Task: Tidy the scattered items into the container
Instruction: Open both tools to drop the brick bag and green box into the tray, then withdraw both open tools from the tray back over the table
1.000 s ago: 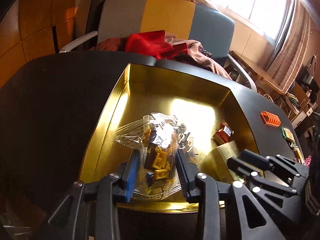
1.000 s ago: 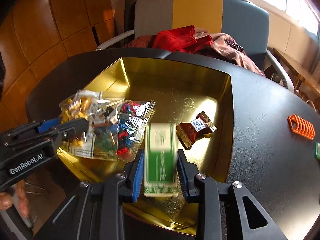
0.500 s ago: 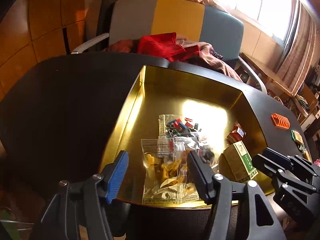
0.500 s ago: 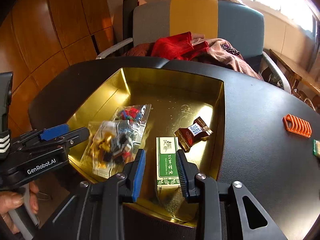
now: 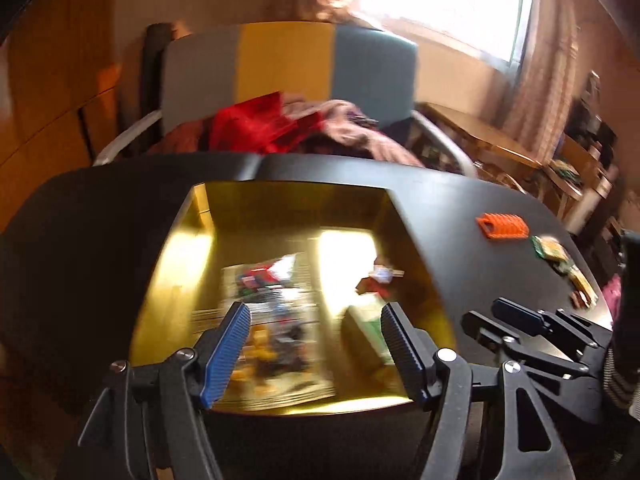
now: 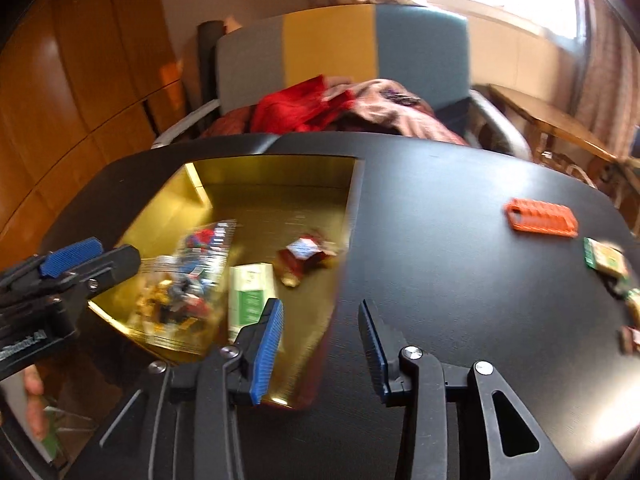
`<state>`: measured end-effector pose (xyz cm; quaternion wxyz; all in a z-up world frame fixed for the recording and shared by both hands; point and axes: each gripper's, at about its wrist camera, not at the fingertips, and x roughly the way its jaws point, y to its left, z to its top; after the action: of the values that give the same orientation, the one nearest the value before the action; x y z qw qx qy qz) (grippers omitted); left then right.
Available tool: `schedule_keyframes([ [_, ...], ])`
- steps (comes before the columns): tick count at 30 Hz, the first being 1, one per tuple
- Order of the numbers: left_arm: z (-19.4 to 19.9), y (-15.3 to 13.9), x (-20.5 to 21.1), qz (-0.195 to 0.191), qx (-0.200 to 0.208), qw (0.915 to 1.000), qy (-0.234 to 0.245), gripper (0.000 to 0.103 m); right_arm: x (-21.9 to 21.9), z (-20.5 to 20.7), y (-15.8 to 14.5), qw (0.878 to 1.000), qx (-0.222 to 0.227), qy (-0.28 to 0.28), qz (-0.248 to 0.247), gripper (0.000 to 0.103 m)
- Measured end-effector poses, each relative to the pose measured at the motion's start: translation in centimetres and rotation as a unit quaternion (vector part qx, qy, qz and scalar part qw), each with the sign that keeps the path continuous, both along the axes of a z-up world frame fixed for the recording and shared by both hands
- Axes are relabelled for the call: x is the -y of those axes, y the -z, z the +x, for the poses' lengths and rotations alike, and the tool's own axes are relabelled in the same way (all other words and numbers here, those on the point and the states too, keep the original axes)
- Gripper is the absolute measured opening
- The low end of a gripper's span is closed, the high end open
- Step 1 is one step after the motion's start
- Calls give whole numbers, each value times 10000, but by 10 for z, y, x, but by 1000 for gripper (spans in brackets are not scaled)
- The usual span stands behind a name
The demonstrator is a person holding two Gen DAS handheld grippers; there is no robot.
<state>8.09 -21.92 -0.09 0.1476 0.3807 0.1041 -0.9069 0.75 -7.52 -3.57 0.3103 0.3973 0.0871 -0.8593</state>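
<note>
Shallow gold-coloured metal tray (image 6: 276,172), the container: sits on a black table top (image 6: 440,208), toward its left part in the right wrist view. Contents, all blurred:
- clear plastic bags of small coloured bricks (image 6: 188,280), lying on the tray's near left floor;
- green-and-white carton (image 6: 250,292), flat beside the bags;
- brown-red foil sweet wrapper (image 6: 304,256), just beyond the carton.

Items on the table outside the tray, well apart from it to the right:
- ribbed orange plastic piece (image 6: 542,220);
- small green packets (image 6: 604,260) nearer the table edge.

Left gripper (image 5: 316,344): blue-padded jaws opening, wide apart, nothing between the pads; raised above the bags on the tray's near side.

Right gripper (image 6: 320,344): jaws opening, moderately parted, holding nothing; over the tray's right rim and bare table.

Beyond the table: chair with grey, yellow and blue back panels (image 6: 340,48), red and brown cloth (image 6: 320,108) heaped on its seat.
</note>
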Motion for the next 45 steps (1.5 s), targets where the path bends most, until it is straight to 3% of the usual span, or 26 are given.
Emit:
schedule_keyframes([
  [6, -33, -4, -55, -123, 43, 9974, 706, 70, -64, -16, 0, 9963, -18, 849, 114, 44],
  [12, -70, 1, -109, -164, 266, 9899, 1382, 70, -152, -42, 2, 9826, 31, 1852, 104, 50],
  [25, -120, 30, -210, -341, 619, 9551, 2878, 69, -337, -128, 17, 9403, 334, 3379, 220, 50],
  [29, -132, 41, -231, -308, 734, 9473, 3101, 69, -374, -169, 21, 9365, 432, 3464, 342, 50],
  [34, -142, 53, -242, -143, 896, 9413, 3253, 69, -390, -221, 38, 9373, 642, 3374, 590, 52],
  [39, -147, 63, -243, -97, 1001, 9420, 3201, 69, -396, -248, 54, 9373, 947, 3348, 224, 59],
  [45, -148, 71, -234, -28, 1057, 9472, 3026, 69, -385, -248, 64, 9404, 1198, 3181, -84, 68],
])
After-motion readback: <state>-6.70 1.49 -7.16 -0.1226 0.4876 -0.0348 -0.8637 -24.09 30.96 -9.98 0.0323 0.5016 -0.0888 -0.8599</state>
